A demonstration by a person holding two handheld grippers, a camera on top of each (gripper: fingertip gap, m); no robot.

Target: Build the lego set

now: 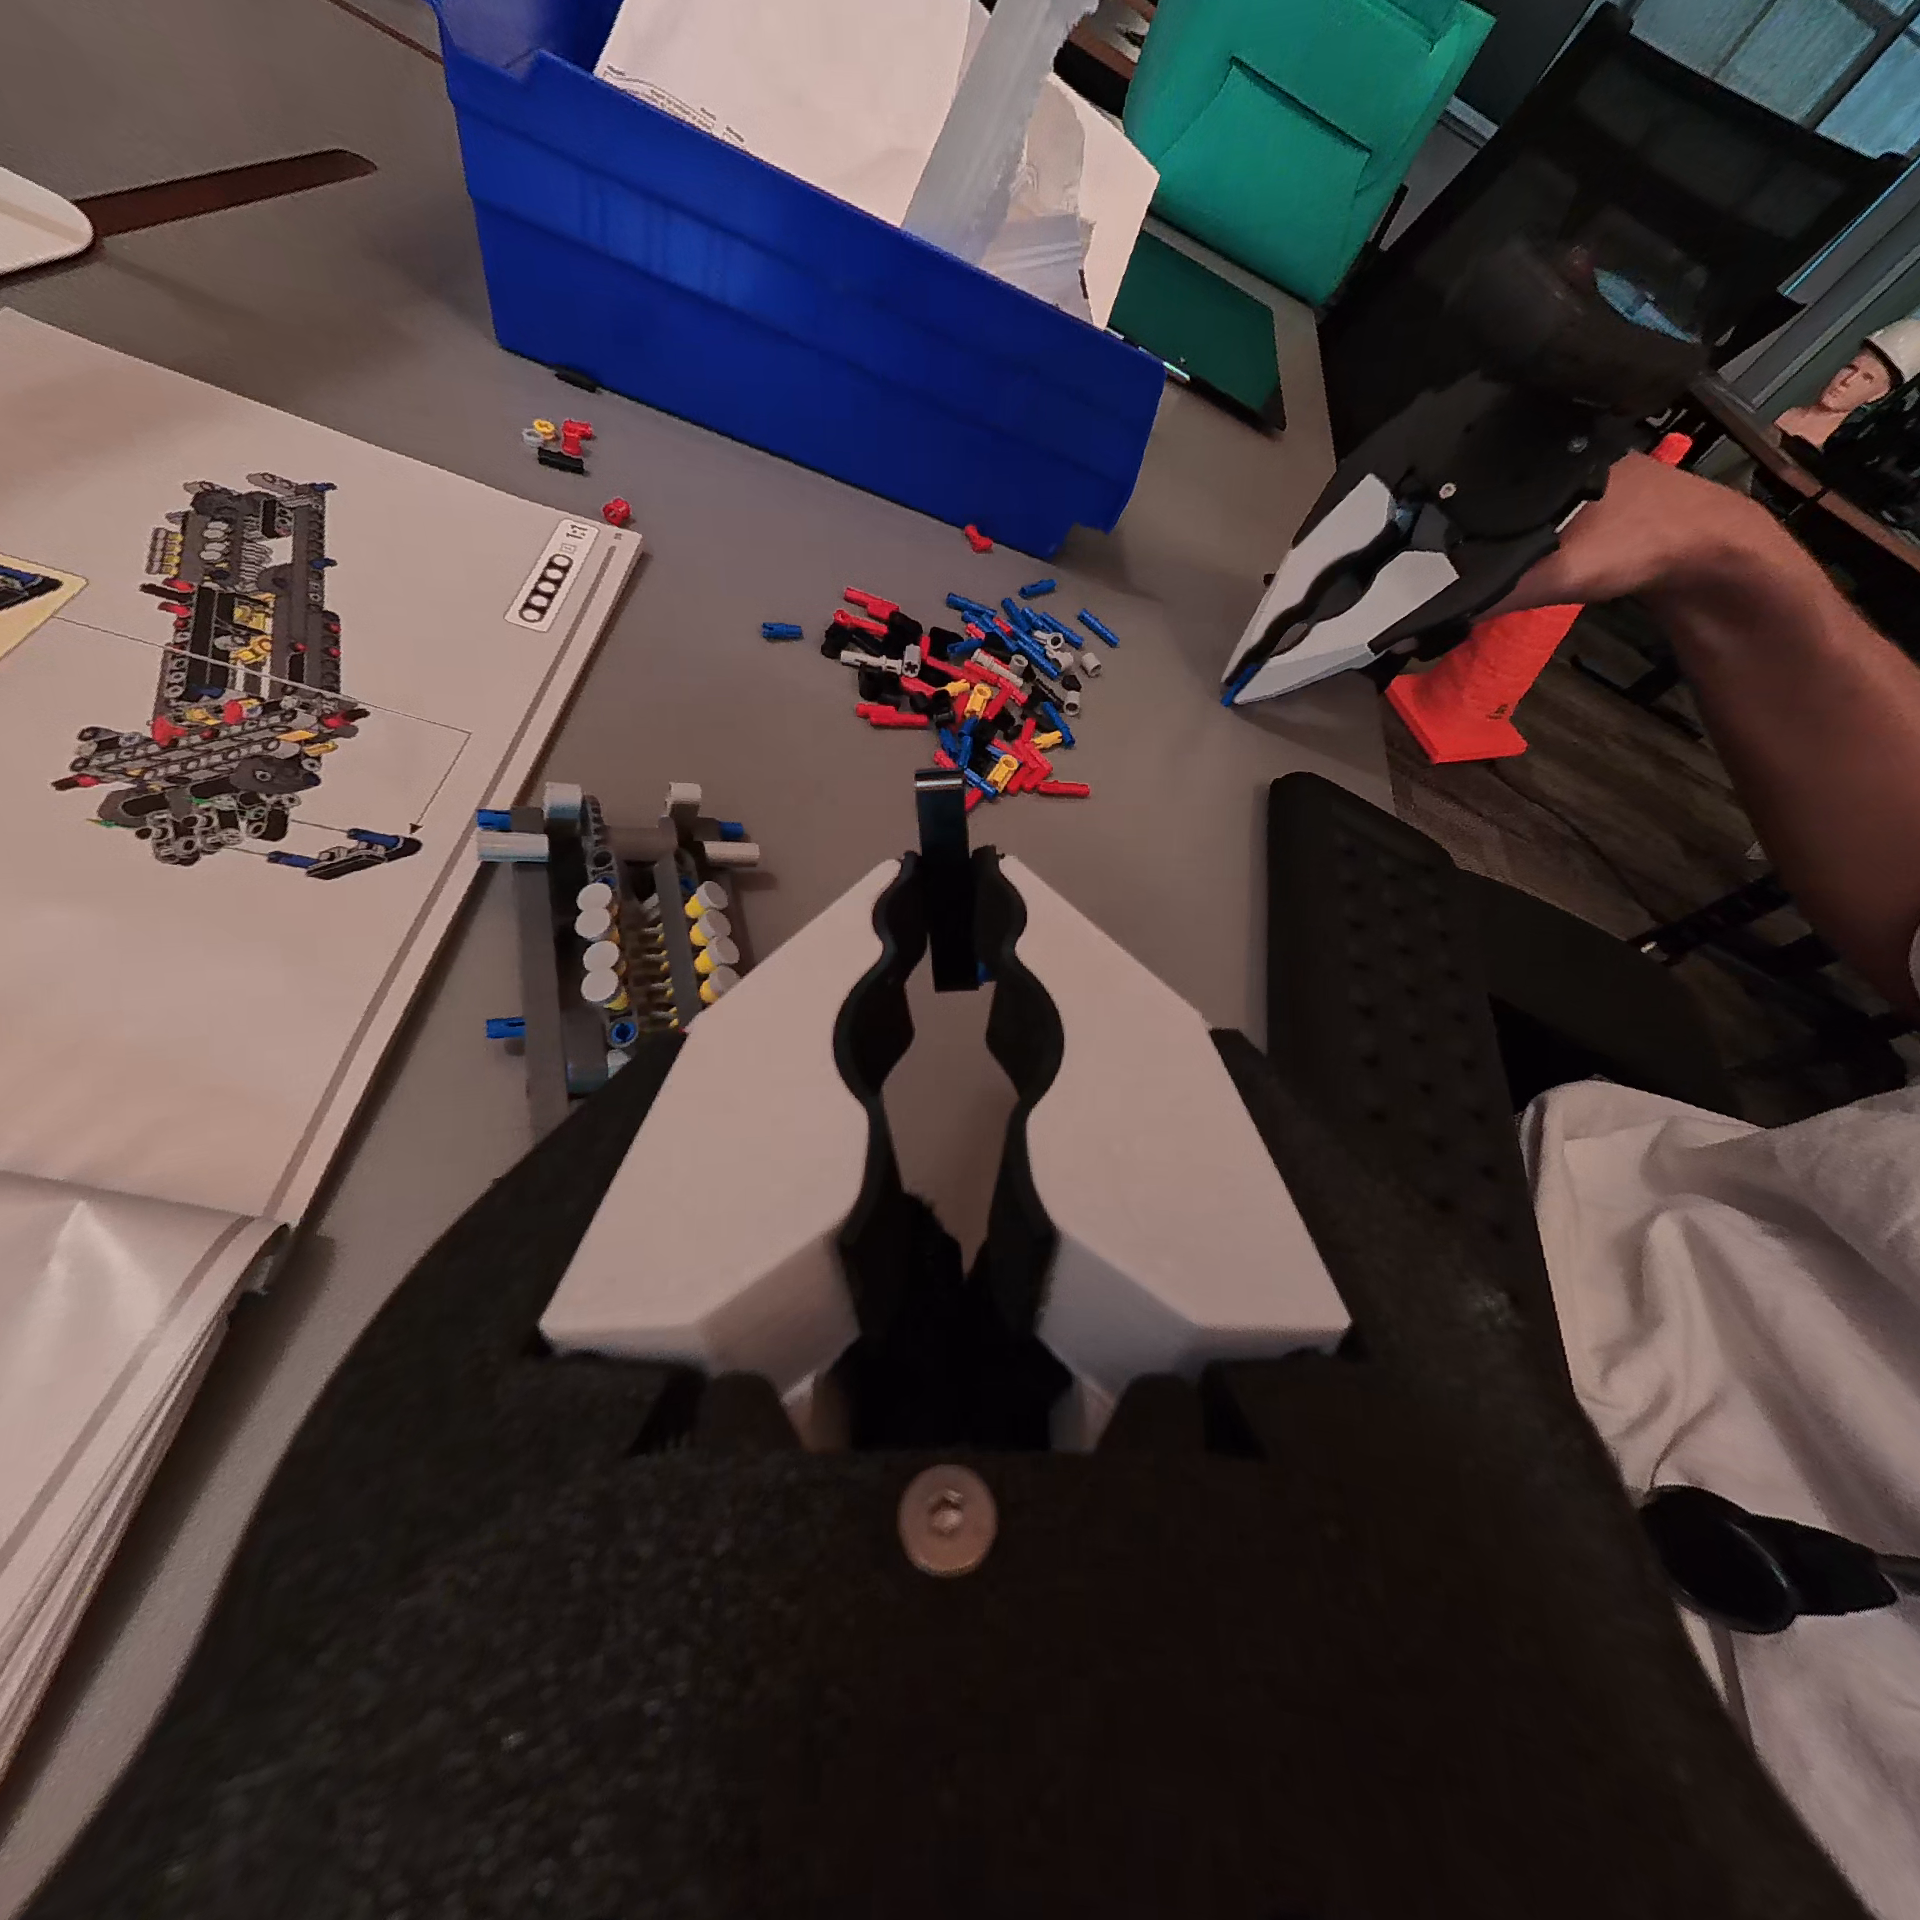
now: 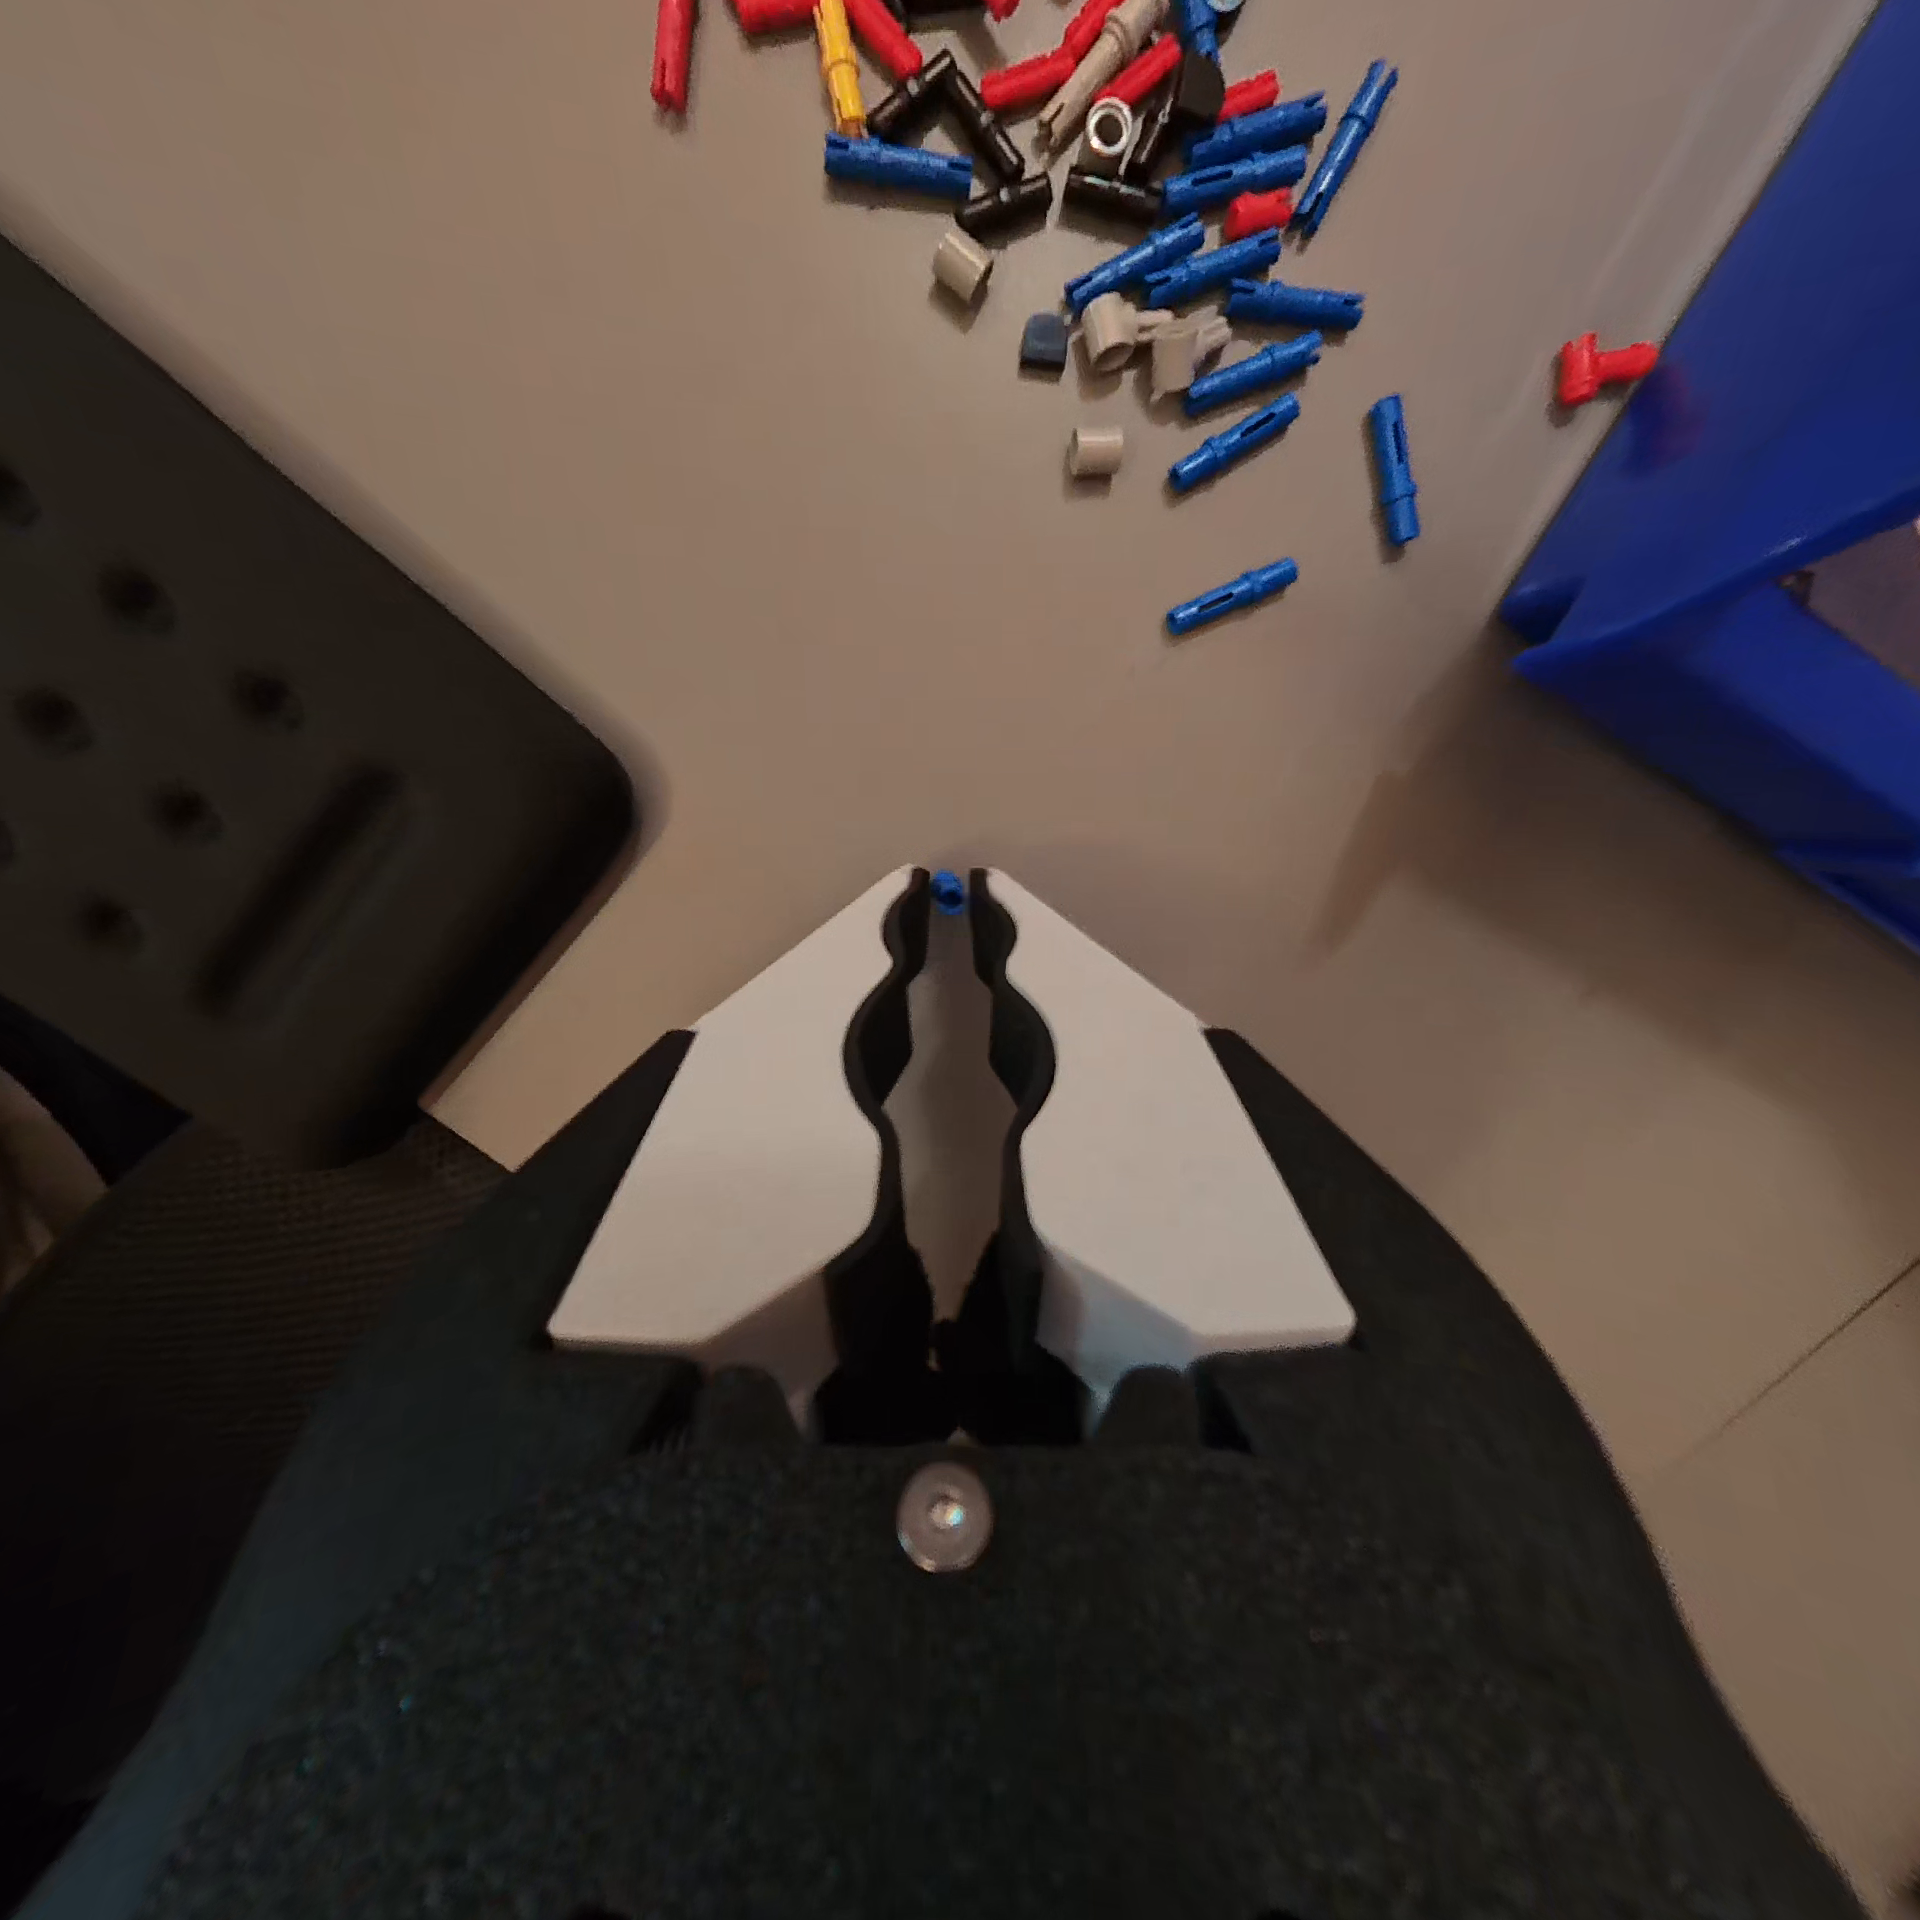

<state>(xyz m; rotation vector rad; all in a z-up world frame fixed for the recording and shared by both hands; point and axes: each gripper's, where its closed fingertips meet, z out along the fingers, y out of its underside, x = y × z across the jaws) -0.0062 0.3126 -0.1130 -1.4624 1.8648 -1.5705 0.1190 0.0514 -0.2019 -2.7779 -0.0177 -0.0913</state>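
My left gripper (image 1: 948,862) is shut on a black beam (image 1: 943,831) that stands upright between its tips, above the table. A partly built grey model (image 1: 623,925) with yellow and white pins lies to its left. A pile of small blue, red, black and yellow pins (image 1: 966,686) lies beyond it. My right gripper (image 2: 945,878) is shut on a small blue pin (image 2: 947,890) at its tips; it also shows in the left wrist view (image 1: 1242,688) at the right, held by a hand, near the table edge. The pile shows in the right wrist view (image 2: 1143,208) ahead.
An open instruction book (image 1: 260,727) lies at the left. A blue bin (image 1: 790,281) holding paper bags stands at the back; its corner shows in the right wrist view (image 2: 1714,582). A black perforated chair back (image 1: 1382,987) stands at the table's right edge. An orange cone (image 1: 1486,686) is beyond. The tips of one gripper are about 30 centimeters away from the tips of the other.
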